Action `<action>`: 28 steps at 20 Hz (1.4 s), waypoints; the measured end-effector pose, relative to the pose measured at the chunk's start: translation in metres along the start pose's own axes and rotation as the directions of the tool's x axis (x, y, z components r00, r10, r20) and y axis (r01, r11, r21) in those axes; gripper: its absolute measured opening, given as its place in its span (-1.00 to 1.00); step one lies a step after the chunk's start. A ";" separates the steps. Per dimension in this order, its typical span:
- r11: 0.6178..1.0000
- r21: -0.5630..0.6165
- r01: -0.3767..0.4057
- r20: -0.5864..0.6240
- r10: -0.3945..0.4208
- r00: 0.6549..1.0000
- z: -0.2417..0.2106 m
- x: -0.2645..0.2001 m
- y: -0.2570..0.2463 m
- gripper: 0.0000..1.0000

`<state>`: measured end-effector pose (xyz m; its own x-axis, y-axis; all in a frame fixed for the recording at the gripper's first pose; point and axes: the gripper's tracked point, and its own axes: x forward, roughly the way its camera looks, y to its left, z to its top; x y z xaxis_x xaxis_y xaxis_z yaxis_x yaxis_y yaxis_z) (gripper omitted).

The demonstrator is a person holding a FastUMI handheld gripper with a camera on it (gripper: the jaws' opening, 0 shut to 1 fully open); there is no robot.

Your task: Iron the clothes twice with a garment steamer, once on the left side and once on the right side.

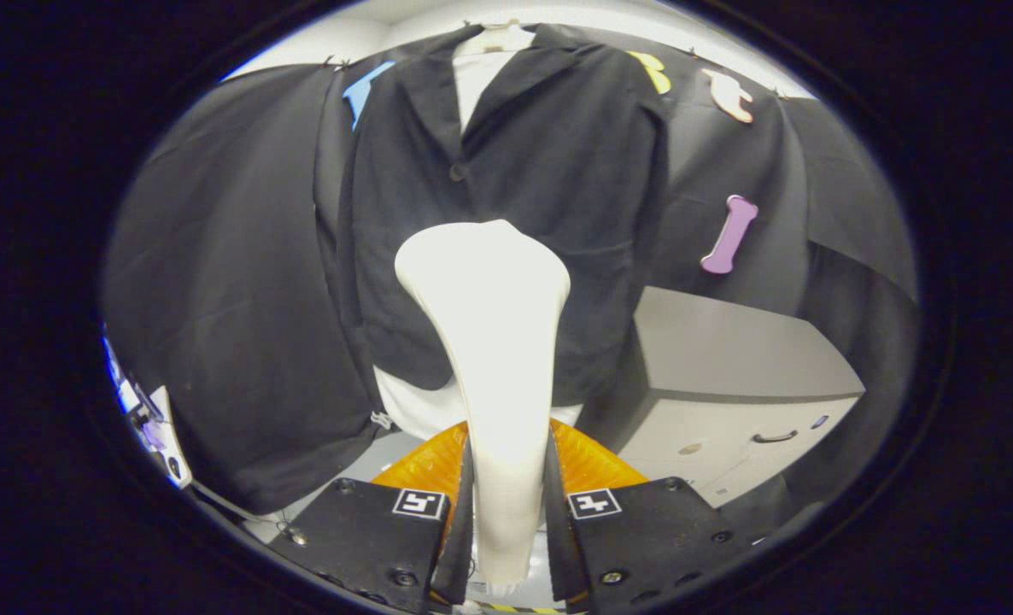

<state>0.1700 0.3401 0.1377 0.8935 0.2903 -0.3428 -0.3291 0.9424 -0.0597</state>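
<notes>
Booth w/ black cloth wall (216, 256) draped all round, a strip of pale ceiling above it. Far left, low down, some small white gear (152, 427) w/ cables, too blurred to tell what it is.

Centre: dark, near-black button-front jacket (558, 171) hangs on a pale hanger (494, 38) against the cloth, lapels open over a white shirt (477, 81); one dark button (457, 172) shows where the fronts meet. White shirt hem (412, 406) peeks out below the jacket's bottom edge.

In front of the jacket: white plastic garment steamer (494, 342), held upright, wide rounded head up top, narrowing to a slim handle lower down. The head sits over the jacket's lower middle, just under the button; can't tell if it touches the fabric or hangs just off it.

Gripper (506, 512): both fingers clamped on the steamer's handle, one pad each side, pressing it, no gap. Square marker tags sit on each finger body.

Right of the steamer: pale grey cabinet (729, 359) w/ flat top, and a drawer front w/ dark curved handle (774, 437). It stands beside the jacket's right edge, below the cloth wall, well beyond the fingers.
</notes>
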 end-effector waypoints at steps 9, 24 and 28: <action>0.989 0.125 0.081 0.081 -0.092 0.992 -0.031 -0.147 -0.167 -0.22; 0.958 0.257 0.131 -0.122 -0.102 0.987 -0.260 -0.257 -0.288 -0.22; 0.962 0.251 0.111 -0.125 -0.082 0.989 -0.273 -0.267 -0.285 -0.22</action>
<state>-0.0582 -0.0509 -0.0103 0.8720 0.1893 -0.4515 -0.1406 0.9802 0.1394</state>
